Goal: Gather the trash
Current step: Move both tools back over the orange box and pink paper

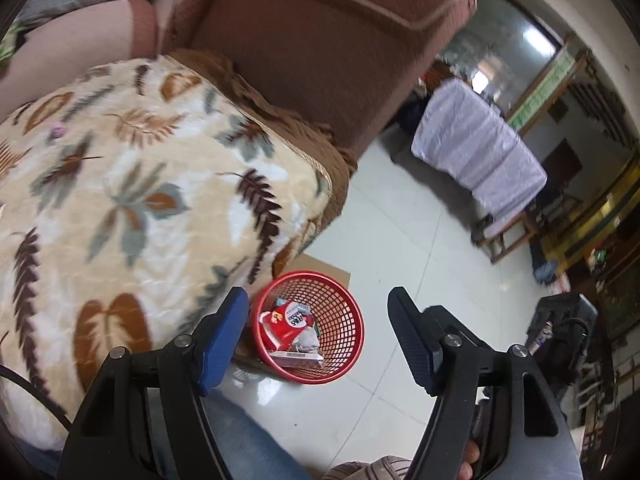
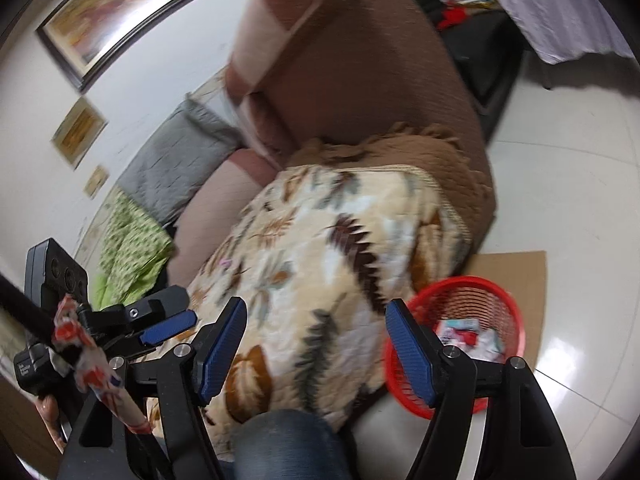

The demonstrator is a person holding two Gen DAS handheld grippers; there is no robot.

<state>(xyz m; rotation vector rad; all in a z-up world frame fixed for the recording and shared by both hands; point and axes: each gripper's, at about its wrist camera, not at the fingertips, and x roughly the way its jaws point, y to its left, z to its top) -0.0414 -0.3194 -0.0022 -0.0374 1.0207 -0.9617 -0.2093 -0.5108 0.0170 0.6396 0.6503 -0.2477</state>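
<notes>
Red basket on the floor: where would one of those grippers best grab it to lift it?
Probably the rim of the red basket, on the side facing the bare floor, coming down from above. It stands upright with an open top, so its thin mesh wall can slip between open jaws. The leaf-print blanket crowds the opposite side.

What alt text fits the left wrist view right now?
The left gripper hangs with jaws open and empty above a red mesh basket holding wrappers and cartons on the tiled floor. A leaf-print blanket on a brown sofa fills the left.
</notes>
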